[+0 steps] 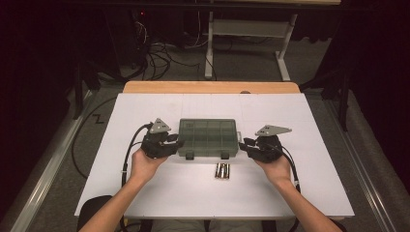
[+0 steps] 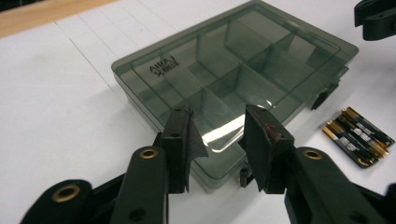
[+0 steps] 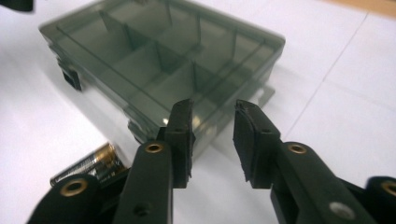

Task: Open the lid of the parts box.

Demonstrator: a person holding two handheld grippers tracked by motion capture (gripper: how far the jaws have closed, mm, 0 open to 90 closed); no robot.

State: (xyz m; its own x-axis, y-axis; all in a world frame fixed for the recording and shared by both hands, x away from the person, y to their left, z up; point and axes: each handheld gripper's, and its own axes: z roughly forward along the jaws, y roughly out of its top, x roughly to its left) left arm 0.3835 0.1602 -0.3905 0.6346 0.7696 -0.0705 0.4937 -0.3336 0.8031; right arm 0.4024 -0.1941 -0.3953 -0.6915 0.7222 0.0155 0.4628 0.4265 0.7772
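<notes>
One smoky grey, see-through plastic organiser box [image 1: 208, 137] with a shut lid lies flat near the middle of the white table [image 1: 145, 106]. Two rows of inner compartments show through the lid, and two dark latches sit on the edge nearest the person. Just in front of it — apart from it, on the person's side — lies one small bundle of black-and-gold batteries [image 1: 222, 170]; four can be made out in the left gripper view [image 2: 357, 135], though the count is not certain.

Two black two-jaw grippers flank the box, one at each short end. The left gripper [image 2: 218, 140] has its jaws partly apart over the near corner of the lid; whether the pads press on the box cannot be told. The right gripper [image 3: 214, 140] also holds its jaws at a middling gap, with the box's corner just beyond them and nothing clamped between.
</notes>
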